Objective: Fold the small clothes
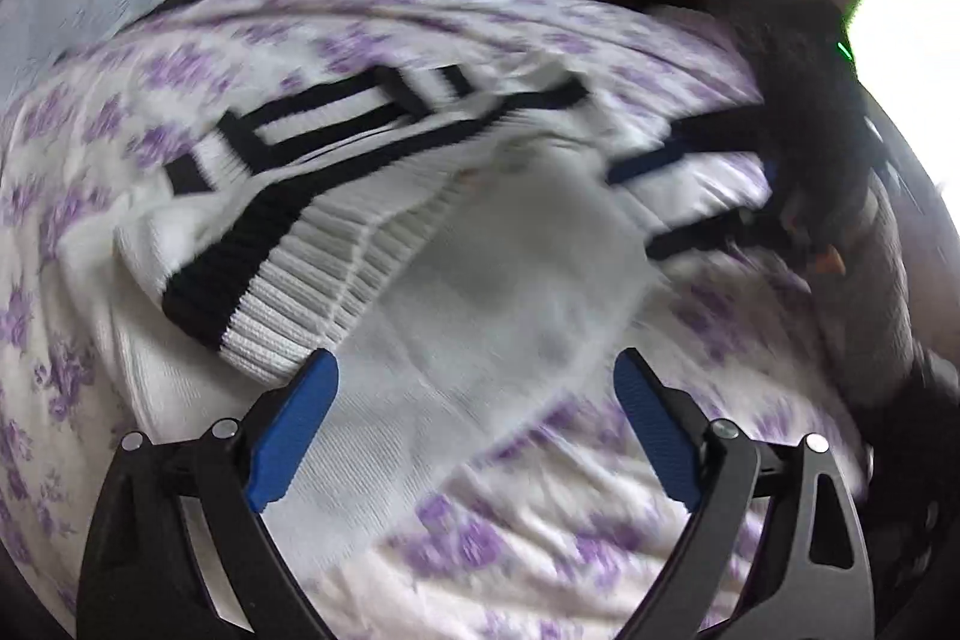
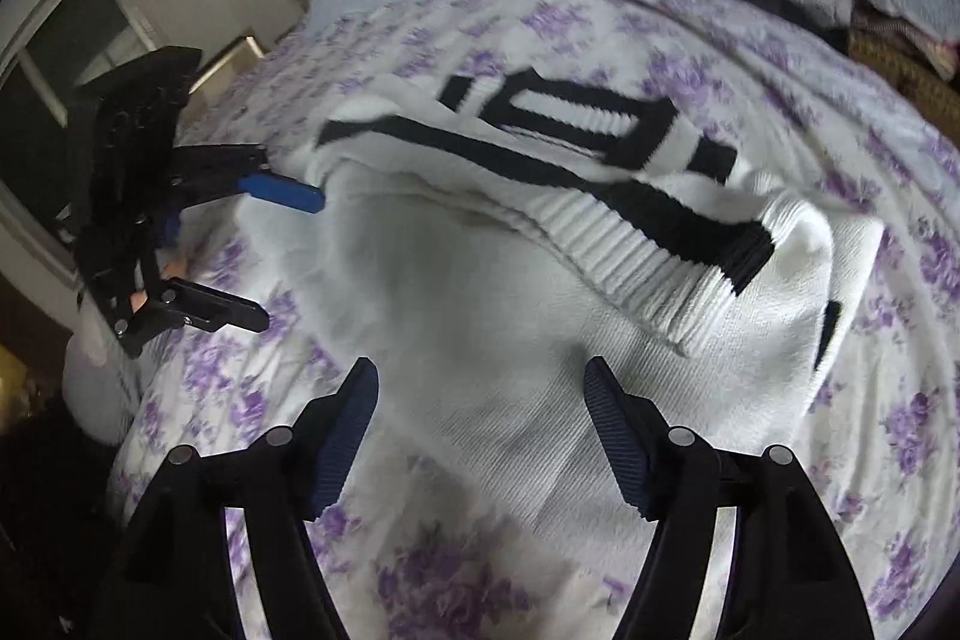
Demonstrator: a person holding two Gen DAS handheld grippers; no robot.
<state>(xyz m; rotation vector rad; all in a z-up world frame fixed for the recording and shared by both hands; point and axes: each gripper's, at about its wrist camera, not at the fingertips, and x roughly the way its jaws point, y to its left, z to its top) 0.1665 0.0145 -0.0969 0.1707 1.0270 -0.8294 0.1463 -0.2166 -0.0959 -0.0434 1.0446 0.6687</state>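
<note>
White knit sweater with black stripes and ribbed hem (image 1: 372, 232) lies folded over itself mid-bed on the white bedsheet with purple flower print (image 1: 480, 532). Left gripper (image 1: 477, 370) spread wide above the knit, nothing between the blue pads. Right gripper (image 2: 480, 376) likewise spread and empty, hovering over the sweater's plain white part.

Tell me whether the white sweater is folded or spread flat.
Folded, at least partly: the sweater's ribbed hem lies doubled over its own white body on the bedsheet.
</note>
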